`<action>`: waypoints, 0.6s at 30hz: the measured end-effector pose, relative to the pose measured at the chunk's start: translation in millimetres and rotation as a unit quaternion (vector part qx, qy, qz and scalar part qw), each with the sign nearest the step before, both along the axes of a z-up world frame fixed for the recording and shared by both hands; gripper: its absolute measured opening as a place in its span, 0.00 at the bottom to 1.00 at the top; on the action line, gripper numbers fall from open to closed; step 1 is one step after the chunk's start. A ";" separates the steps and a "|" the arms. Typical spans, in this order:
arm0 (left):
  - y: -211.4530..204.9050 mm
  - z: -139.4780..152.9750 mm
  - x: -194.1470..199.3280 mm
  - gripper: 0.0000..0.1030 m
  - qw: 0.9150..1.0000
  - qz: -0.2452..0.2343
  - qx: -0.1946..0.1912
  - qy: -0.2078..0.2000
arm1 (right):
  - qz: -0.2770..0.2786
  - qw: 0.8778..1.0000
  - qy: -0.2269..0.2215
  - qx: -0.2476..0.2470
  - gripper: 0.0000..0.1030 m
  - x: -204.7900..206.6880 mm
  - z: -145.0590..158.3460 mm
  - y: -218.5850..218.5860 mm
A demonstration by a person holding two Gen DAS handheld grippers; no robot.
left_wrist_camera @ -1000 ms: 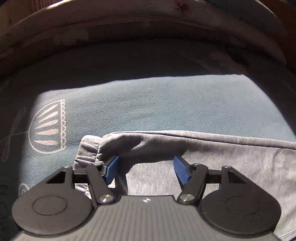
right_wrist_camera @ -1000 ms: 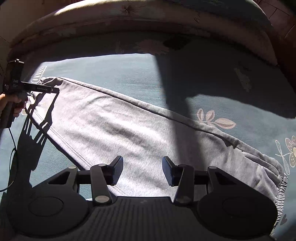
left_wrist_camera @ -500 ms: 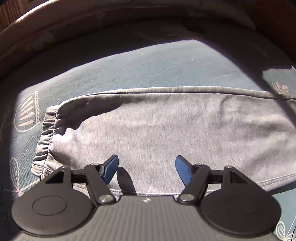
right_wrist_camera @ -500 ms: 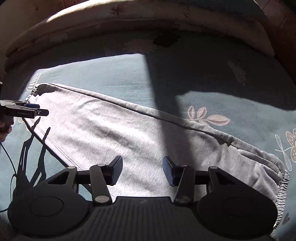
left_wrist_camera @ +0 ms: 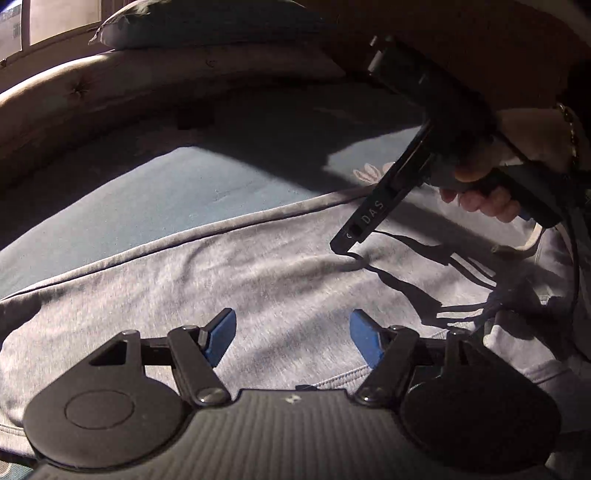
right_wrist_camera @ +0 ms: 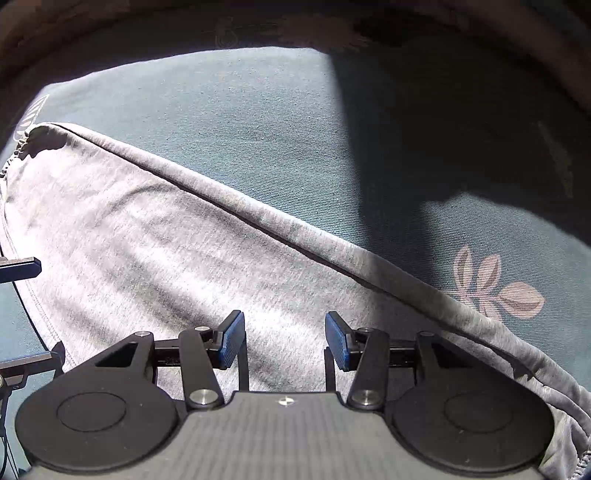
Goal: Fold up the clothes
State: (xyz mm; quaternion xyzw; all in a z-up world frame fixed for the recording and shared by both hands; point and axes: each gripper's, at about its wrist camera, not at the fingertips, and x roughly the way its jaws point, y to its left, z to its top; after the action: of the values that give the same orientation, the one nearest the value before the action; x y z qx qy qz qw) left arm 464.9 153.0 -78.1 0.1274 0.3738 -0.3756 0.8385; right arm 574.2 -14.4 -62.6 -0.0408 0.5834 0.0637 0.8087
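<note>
A pair of grey jersey trousers [left_wrist_camera: 258,266] lies flat and lengthwise on a blue printed bedsheet [left_wrist_camera: 166,199]. My left gripper [left_wrist_camera: 291,338] hovers over the cloth near its front seam, jaws open, nothing between the blue pads. In the right wrist view the trousers [right_wrist_camera: 147,229] run diagonally from a gathered end at upper left to a gathered end at lower right. My right gripper [right_wrist_camera: 284,339] is low over the middle of them, open and empty. A hand [left_wrist_camera: 480,192] holds that right gripper [left_wrist_camera: 351,236], whose tip sits just above the fabric.
A padded beige headboard or cushion edge [left_wrist_camera: 74,92] curves along the far side, with a pillow [left_wrist_camera: 207,26] above it. Bare sheet with a leaf print [right_wrist_camera: 495,288] lies beyond the trousers. The left gripper's fingers [right_wrist_camera: 20,266] show at the left edge.
My left gripper swept from the trousers' left gathered end toward their middle, so the right gripper and hand now show. The right gripper dropped closer to the cloth.
</note>
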 end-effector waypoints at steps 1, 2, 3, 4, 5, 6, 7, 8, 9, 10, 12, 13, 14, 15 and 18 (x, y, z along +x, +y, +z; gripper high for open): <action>-5.2 -7.6 0.3 0.67 1.000 -0.006 0.006 0.016 | -0.008 1.000 -0.007 -0.006 0.51 -0.6 -5.1 0.8; -8.7 -17.1 2.0 0.67 0.999 -0.010 0.015 0.042 | -0.020 1.000 -0.016 -0.012 0.51 -0.5 -9.8 -0.1; -8.8 -23.7 2.3 0.67 0.998 -0.010 0.020 0.059 | -0.033 0.999 -0.027 -0.014 0.52 0.3 -13.4 -1.9; -7.4 -27.7 0.6 0.67 0.998 -0.009 0.022 0.065 | -0.045 0.998 -0.036 -0.012 0.54 3.1 -14.9 -5.1; -6.0 -29.2 -1.6 0.67 0.997 -0.010 0.023 0.069 | -0.052 0.998 -0.044 -0.010 0.56 7.3 -15.8 -8.3; -4.8 -27.8 -3.3 0.69 0.997 -0.012 0.024 0.074 | -0.059 0.997 -0.052 -0.009 0.57 11.6 -16.1 -11.2; -3.8 -25.9 -4.2 0.70 0.996 -0.016 0.027 0.081 | -0.064 0.996 -0.059 -0.006 0.59 15.7 -16.0 -14.1; -2.8 -24.1 -5.0 0.70 0.995 -0.019 0.030 0.088 | -0.066 0.996 -0.059 0.001 0.60 19.9 -16.5 -17.4; -2.3 -21.9 -5.0 0.70 0.995 -0.021 0.033 0.092 | -0.068 0.996 -0.059 0.009 0.60 23.5 -15.8 -20.5; -1.8 -17.5 -3.4 0.70 0.995 -0.020 0.032 0.093 | -0.069 0.996 -0.060 0.016 0.60 25.1 -13.6 -23.5; 0.0 -7.2 2.3 0.70 0.996 -0.015 0.014 0.084 | -0.065 0.996 -0.052 0.027 0.60 23.4 -4.2 -28.7; -0.3 -4.2 5.0 0.70 0.997 -0.016 0.004 0.077 | -0.062 0.996 -0.052 0.031 0.60 17.7 2.1 -31.3; -2.9 -3.4 8.9 0.71 0.997 -0.017 0.002 0.073 | -0.059 0.996 -0.049 0.034 0.60 11.3 8.5 -34.6; -7.4 -6.0 11.9 0.71 0.997 -0.018 0.008 0.073 | -0.058 0.997 -0.044 0.038 0.60 3.2 14.1 -39.2; -20.1 -20.9 14.3 0.71 0.996 -0.011 0.037 0.080 | -0.075 0.996 -0.020 0.032 0.61 -22.6 17.8 -53.8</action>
State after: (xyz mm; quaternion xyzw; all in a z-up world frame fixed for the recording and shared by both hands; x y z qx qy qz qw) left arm 479.2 132.9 -99.0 0.1321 0.4516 -0.3792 0.7968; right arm 551.6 -68.2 -44.8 0.0279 0.5660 0.0209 0.8237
